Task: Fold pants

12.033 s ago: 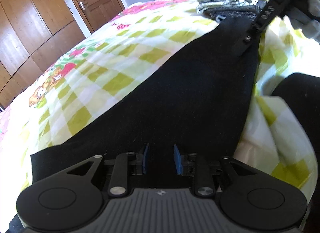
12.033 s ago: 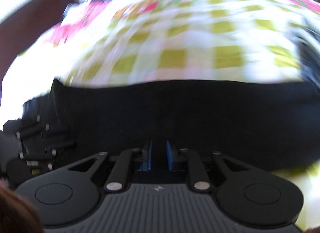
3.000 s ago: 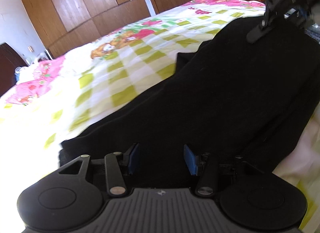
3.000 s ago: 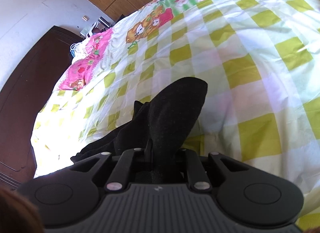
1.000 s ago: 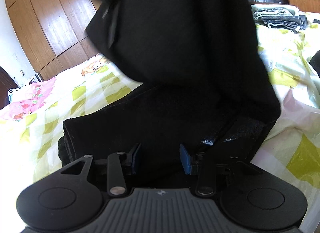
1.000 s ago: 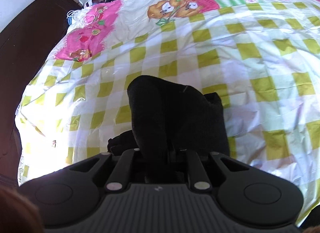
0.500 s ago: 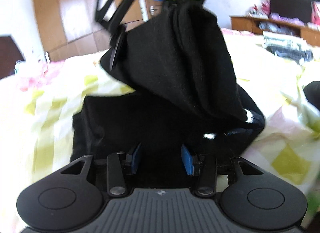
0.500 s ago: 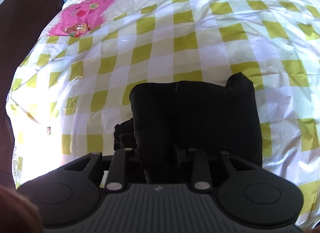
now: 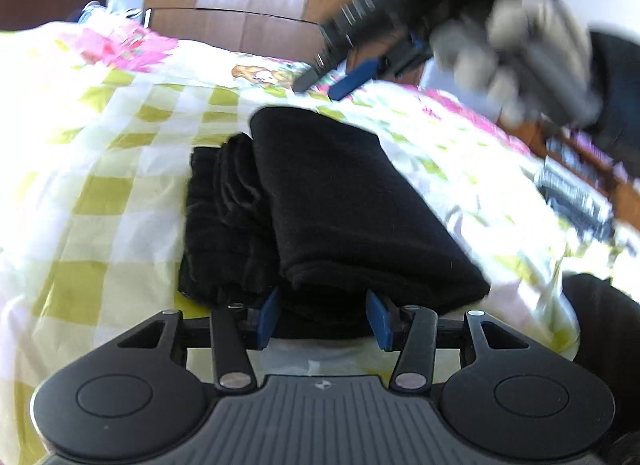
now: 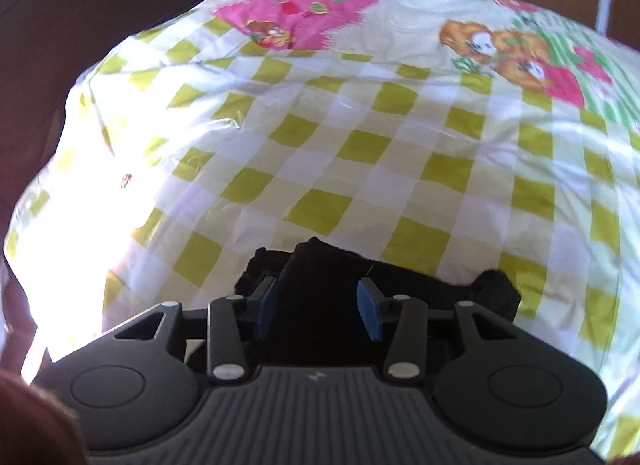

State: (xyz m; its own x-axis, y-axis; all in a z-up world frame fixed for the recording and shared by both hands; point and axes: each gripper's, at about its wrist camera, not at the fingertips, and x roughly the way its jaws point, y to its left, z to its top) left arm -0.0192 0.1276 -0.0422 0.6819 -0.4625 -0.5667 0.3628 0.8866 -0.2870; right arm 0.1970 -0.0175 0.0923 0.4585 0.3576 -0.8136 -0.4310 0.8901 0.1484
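Though both parted and empty, left claw and right claw over folded black pants on checked bedspread.

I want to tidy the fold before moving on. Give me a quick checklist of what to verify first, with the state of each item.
1. Pants lie folded in a stack on the bedsheet: ok.
2. Left hand-held gripper is open, pads either side of the near edge of the stack: ok.
3. Right hand-held gripper is open and grips no cloth: ok.
4. Layers are aligned: not ok; the lower layers stick out to the left of the top fold in the left wrist view.
5. Far edge of the stack is square: cannot tell, both views are blurred.
6. Right hand-held gripper is clear above the stack: ok in the left wrist view.
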